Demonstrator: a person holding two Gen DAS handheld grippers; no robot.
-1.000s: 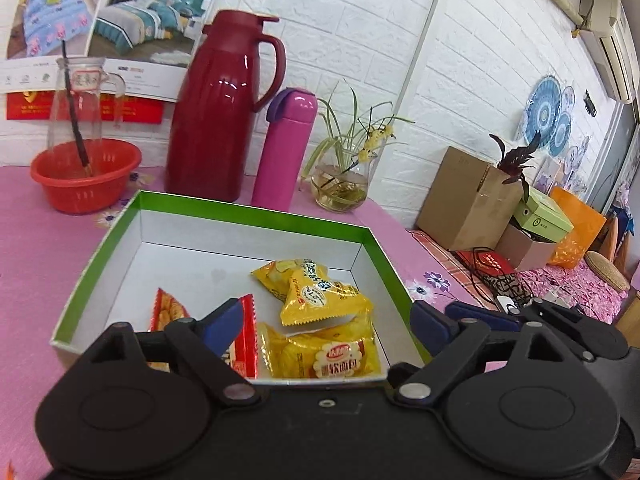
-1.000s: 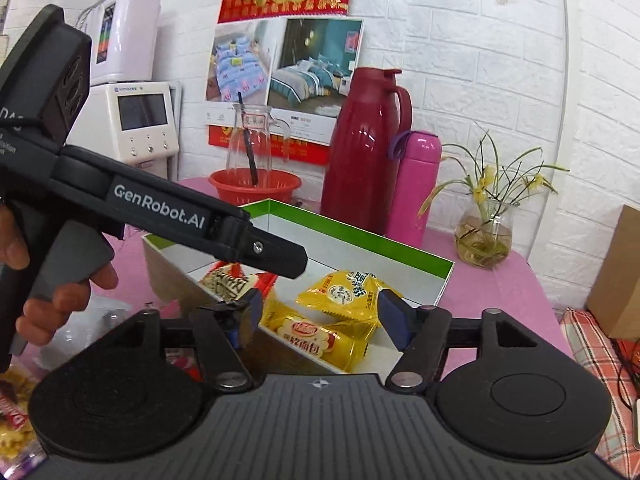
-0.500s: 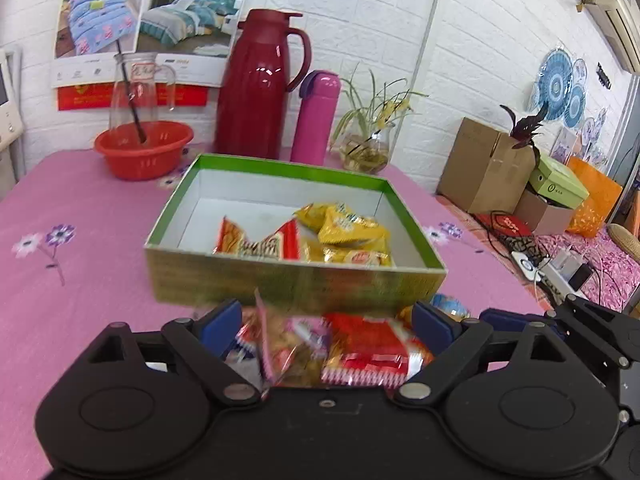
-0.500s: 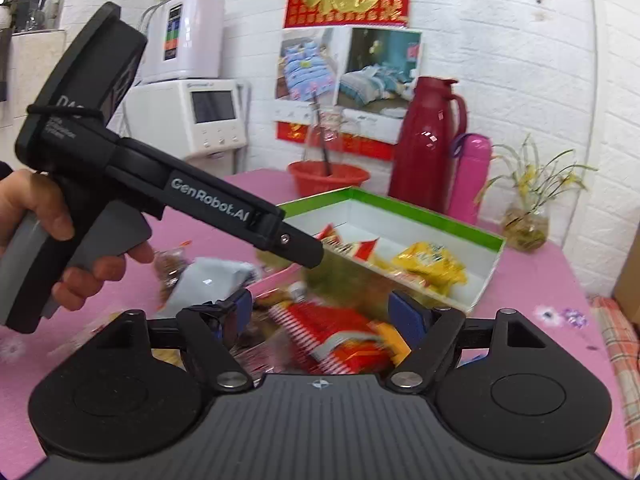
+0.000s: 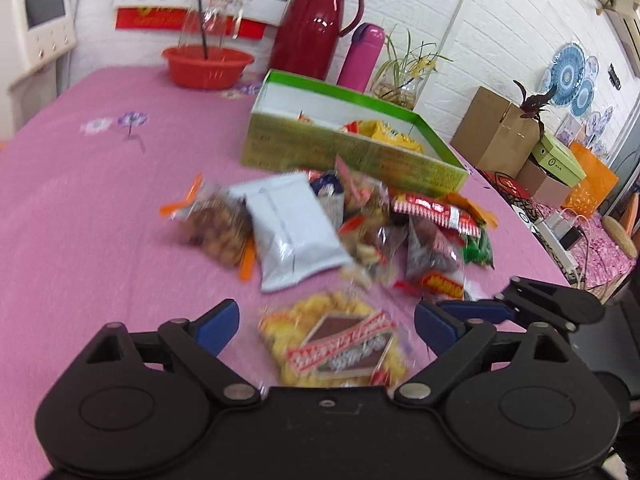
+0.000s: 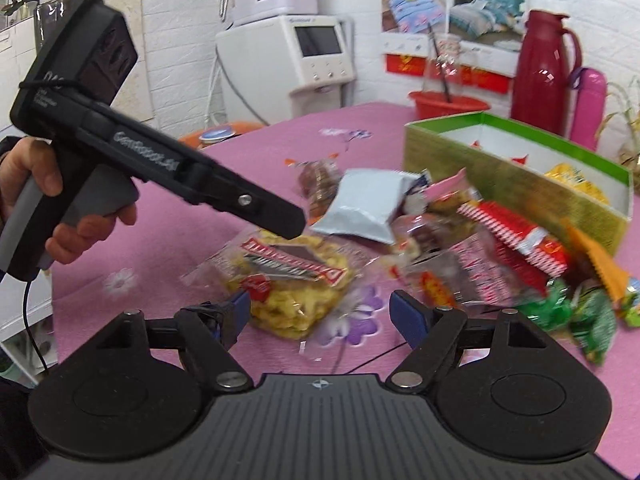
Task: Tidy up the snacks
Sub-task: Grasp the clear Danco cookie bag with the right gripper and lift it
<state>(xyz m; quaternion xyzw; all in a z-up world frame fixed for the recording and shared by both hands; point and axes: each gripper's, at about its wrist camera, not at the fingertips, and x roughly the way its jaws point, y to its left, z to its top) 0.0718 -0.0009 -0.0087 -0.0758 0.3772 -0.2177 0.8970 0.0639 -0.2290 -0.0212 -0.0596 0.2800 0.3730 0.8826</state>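
so, from my two wrist views:
worktop [image 5: 80, 208]: pink flowered cloth; it carries everything below.
green box [image 5: 352, 160]: open-topped, on the far side of my snack heap; yellow and red packets lie inside it.
red thermos [image 5: 316, 24]: upright behind the box, with the pink bottle [image 5: 360, 58] just beside it.
snack heap: loose packets lie in front of the box, motion-blurred.
silver pouch [image 5: 292, 232]: flat, at the heap's left, with a bag of brown nuts [image 5: 218, 228] touching its left edge.
red striped packet [image 6: 516, 236]: on top of the heap's right side, near the box wall.
yellow chip bag [image 5: 340, 340]: nearest to me, apart from the heap, on the cloth.
left hand-held gripper [image 5: 326, 320]: my blue fingers are spread wide above and to either side of the yellow chip bag, holding nothing.
right hand-held gripper [image 6: 320, 312]: also spread wide and holding nothing, the chip bag's near corner by its left finger.
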